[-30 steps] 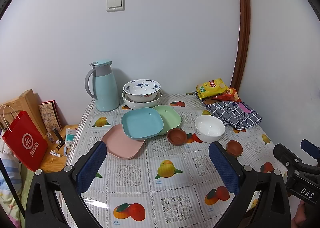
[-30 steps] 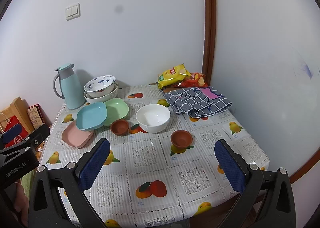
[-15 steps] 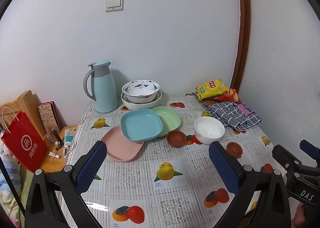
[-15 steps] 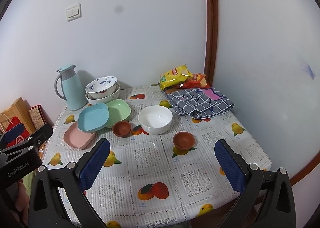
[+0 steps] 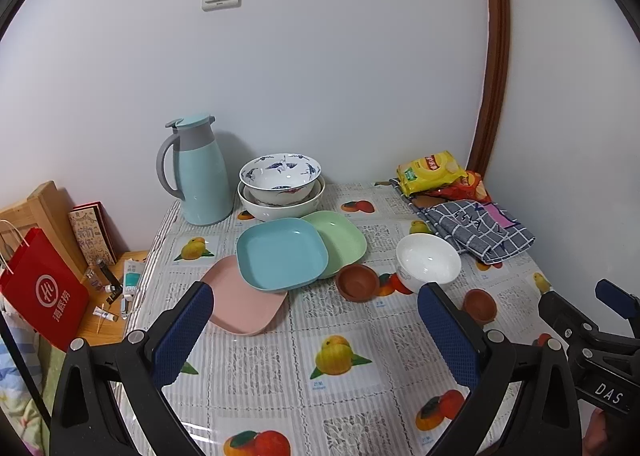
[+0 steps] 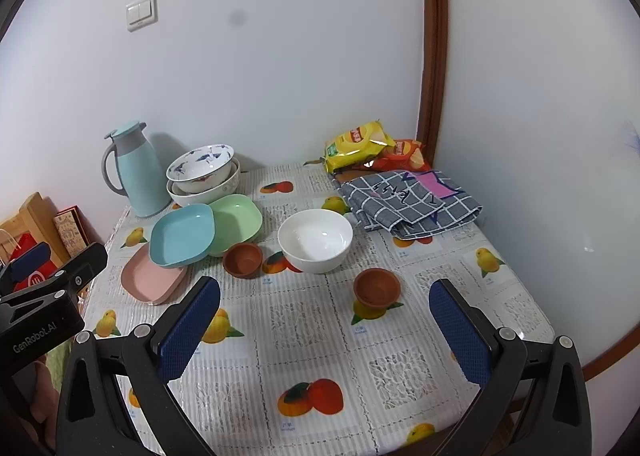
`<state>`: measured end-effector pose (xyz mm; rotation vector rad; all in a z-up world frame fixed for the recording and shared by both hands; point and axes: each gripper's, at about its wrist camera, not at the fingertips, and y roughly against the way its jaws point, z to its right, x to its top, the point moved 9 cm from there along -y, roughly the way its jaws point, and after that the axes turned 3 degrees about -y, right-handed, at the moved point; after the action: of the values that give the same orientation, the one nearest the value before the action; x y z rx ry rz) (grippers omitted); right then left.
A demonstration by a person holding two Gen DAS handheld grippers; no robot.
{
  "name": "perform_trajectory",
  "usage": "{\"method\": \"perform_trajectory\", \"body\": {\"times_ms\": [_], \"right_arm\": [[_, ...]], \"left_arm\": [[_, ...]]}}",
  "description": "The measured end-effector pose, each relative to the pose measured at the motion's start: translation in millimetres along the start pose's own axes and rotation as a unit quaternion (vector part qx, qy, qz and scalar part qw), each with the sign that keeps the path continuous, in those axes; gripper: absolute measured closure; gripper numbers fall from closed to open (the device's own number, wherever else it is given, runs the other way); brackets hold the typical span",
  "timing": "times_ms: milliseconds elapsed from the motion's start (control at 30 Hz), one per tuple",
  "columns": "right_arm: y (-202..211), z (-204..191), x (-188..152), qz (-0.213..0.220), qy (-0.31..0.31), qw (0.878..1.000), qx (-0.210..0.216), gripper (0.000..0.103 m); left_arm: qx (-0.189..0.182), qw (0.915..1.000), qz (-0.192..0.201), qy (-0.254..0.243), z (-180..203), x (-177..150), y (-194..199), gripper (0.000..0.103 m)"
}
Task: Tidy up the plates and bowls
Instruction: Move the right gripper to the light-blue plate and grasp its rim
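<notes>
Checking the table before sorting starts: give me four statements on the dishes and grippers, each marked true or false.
1. The blue plate overlaps the pink plate. True.
2. The white bowl holds a brown cup. False: it is empty; both brown cups stand on the tablecloth.
3. The patterned bowl sits nested in another bowl. True.
4. The right gripper grips a plate. False: it is open and empty, as is the left gripper.

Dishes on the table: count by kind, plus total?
Square plates: 3 (blue, green, pink)
Large bowls: 3 (patterned nested in a white one, plus a separate white bowl)
Small brown bowls: 2 ()
Total: 8
</notes>
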<state>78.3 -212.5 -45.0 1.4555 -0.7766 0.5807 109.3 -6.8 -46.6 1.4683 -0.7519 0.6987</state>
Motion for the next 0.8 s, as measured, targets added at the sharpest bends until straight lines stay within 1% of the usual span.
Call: {"method": "perform_trajectory", "body": {"times_ms": [267,433,567,667,767,800], "right_arm": [[-33.9,-15.8,11.8,-0.012,0.014,1.0,0.007,0.0],[-63.3,-33.0,18.5,-0.021,0.024,0.999,0.023,0.0],[-89.5,-50.8,23.2,-0.027,0.034,0.998,0.045,0.002],[-108.7,-65.3,25.9,-0.033,0.045,0.996,0.062,0.005],[-130.1,-83.8,27.3,-0.043,0.058,0.994,0.083,0.009],[-138.9,-90.8,27.3,-0.048,0.064,0.993,0.089,0.013]], "left_arm": [[0.009,0.9998,-0.019,0.005,-15.6,5.4,-32.3,0.0],[0.024,0.9984,-0.046,0.022,-41.2,2.2,-64.3,0.0],[0.04,0.9966,-0.063,0.035,-63.3,-1.8,-89.1,0.0],[0.052,0.9948,-0.074,0.046,-80.4,-5.3,-107.4,0.0],[0.054,0.9931,-0.085,0.06,-91.9,-8.5,-126.8,0.003],[0.054,0.9926,-0.088,0.063,-95.4,-9.5,-132.1,0.004]]}}
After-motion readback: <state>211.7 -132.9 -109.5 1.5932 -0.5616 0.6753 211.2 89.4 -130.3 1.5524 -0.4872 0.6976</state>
